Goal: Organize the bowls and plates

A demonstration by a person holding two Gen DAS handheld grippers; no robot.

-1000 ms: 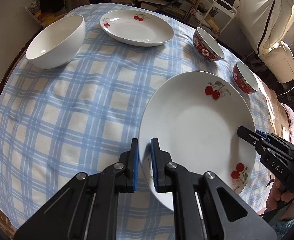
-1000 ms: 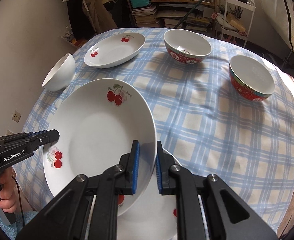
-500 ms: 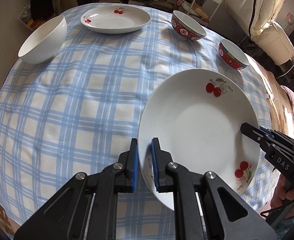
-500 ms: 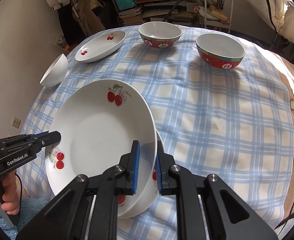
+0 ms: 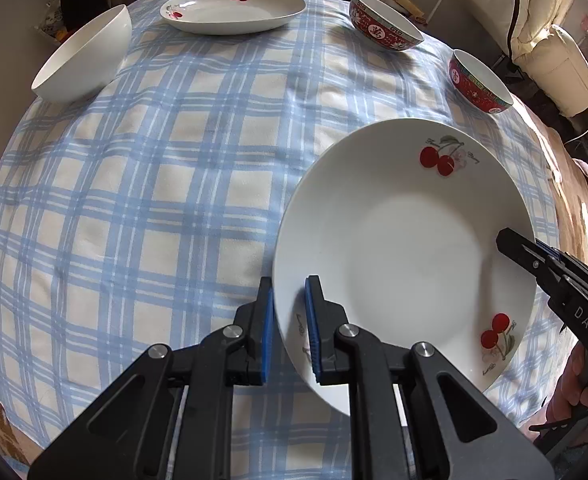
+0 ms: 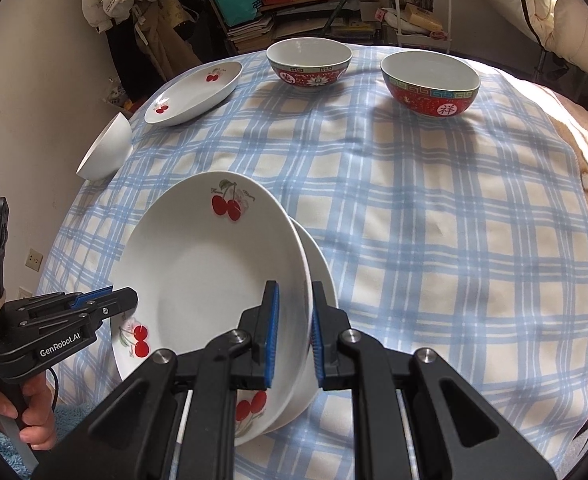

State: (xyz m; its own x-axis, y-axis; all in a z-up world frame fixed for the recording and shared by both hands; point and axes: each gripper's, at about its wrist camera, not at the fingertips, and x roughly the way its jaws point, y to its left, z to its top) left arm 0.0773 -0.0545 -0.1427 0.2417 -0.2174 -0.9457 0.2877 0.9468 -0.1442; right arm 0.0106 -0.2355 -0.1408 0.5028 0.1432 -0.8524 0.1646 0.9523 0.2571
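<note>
A white cherry plate [image 5: 405, 248] is held by both grippers over the blue checked tablecloth [image 5: 154, 200]. My left gripper [image 5: 288, 328] is shut on its left rim. My right gripper [image 6: 294, 332] is shut on its right rim, and also shows in the left wrist view [image 5: 533, 258]. In the right wrist view the held plate [image 6: 214, 280] sits just above a second cherry plate [image 6: 321, 280] lying under it on the cloth. The left gripper shows at the left there [image 6: 106, 300].
At the far side stand a third cherry plate [image 5: 234, 12], a plain white bowl [image 5: 82, 56] at the left edge, and two red patterned bowls [image 6: 309, 64] [image 6: 429, 84]. Shelves and a trolley stand beyond the table.
Both grippers have carried the plate toward the near table edge and lowered it onto the second plate. The far dishes look farther away. Both grips are unchanged.
</note>
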